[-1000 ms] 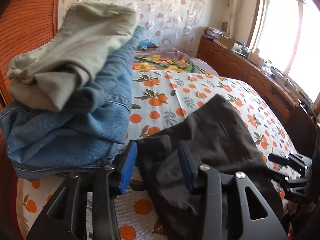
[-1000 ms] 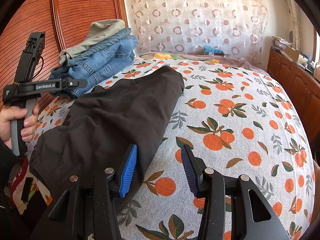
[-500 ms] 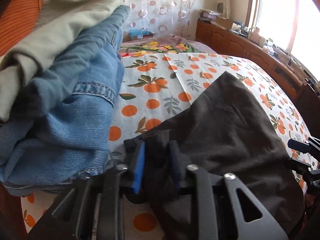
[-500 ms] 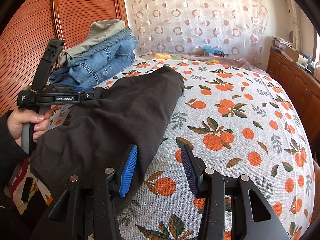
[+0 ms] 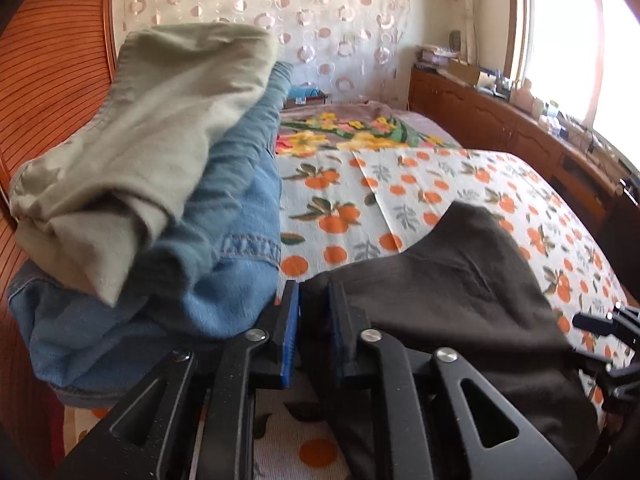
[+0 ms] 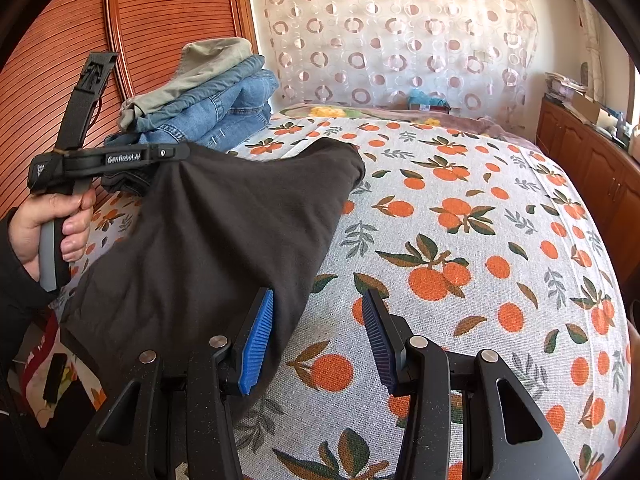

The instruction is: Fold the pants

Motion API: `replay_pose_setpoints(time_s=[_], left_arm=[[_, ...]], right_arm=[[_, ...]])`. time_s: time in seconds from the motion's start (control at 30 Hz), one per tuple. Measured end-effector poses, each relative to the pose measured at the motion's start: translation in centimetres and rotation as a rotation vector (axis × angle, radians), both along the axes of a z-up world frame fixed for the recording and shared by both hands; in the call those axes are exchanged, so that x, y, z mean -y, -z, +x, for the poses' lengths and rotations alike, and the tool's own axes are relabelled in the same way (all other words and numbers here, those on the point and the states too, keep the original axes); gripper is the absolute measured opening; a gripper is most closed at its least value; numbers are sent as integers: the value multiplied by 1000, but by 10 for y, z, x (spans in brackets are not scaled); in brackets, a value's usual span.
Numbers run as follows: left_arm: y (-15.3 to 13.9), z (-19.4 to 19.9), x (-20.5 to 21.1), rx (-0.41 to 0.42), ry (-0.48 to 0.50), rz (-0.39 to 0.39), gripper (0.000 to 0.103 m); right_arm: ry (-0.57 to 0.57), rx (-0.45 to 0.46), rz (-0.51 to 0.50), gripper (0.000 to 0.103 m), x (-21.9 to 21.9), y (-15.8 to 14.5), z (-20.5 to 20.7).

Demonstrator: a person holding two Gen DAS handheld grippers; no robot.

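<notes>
Dark brown pants (image 6: 224, 232) lie folded on the orange-print bed cover, along its left side. My left gripper (image 5: 314, 332) is shut on a corner of the pants (image 5: 440, 292) and holds it lifted off the bed; it also shows in the right wrist view (image 6: 176, 152), where the cloth hangs from its tip like a tent. My right gripper (image 6: 318, 344) is open and empty, low over the bed, with its left finger beside the pants' near right edge.
A stack of folded blue jeans (image 6: 216, 112) topped by khaki pants (image 5: 160, 128) sits at the bed's left, against a wooden slatted wall (image 6: 52, 40). A wooden cabinet (image 6: 592, 160) runs along the right. The bed cover (image 6: 460, 240) stretches right of the pants.
My left gripper moved in on the pants' corner, shut on it, then lifted it off the bed. My right gripper has stayed still and open.
</notes>
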State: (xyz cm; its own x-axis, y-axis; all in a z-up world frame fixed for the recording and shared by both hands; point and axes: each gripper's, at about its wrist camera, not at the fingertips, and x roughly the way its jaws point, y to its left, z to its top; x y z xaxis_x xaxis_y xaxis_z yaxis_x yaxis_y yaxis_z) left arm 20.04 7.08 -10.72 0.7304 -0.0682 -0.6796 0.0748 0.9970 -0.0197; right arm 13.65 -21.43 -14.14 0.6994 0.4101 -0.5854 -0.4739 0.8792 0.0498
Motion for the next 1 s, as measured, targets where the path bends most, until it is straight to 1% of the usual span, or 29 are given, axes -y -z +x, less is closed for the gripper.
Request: replay_pose_setpoints(time_s=[0.03, 0.1, 0.17, 0.2, 0.27, 0.33, 0.43, 0.5, 0.63, 0.67, 0.73, 0.83, 0.9, 1.0], left_arm=[[1, -2, 0, -3, 1, -8, 27], [2, -12, -1, -8, 19, -44, 39], [3, -27, 1, -10, 27, -61, 44], [3, -35, 3, -13, 34, -66, 45], [4, -53, 7, -22, 53, -65, 45], [4, -74, 13, -24, 62, -56, 45], [6, -105, 21, -32, 89, -55, 45], [8, -120, 25, -44, 98, -56, 45], [12, -151, 28, -52, 108, -75, 45], [12, -156, 27, -51, 107, -82, 45], [14, -167, 29, -58, 119, -108, 45], [17, -175, 32, -64, 124, -110, 45], [20, -177, 32, -69, 130, -134, 45], [23, -176, 37, -74, 131, -132, 45]], right_arm=[[-1, -1, 0, 47, 0, 0, 0], [4, 9, -1, 47, 0, -1, -1], [5, 22, -2, 47, 1, -2, -5], [5, 27, -4, 47, 2, -4, -7], [6, 30, 11, 47, 6, -8, -15], [-1, 13, 36, 47, 11, -11, -26], [-6, 30, 25, 47, 13, -14, -50], [-31, 9, 24, 47, 12, -14, -62], [-51, 0, 18, 47, 10, -17, -81], [-60, -7, 16, 47, 8, -17, -84], [-73, -16, 7, 41, 5, -16, -88], [-94, -16, -19, 38, -1, -16, -94], [-98, -22, -41, 36, -4, -14, -93], [-105, -32, -55, 30, -7, -14, -90]])
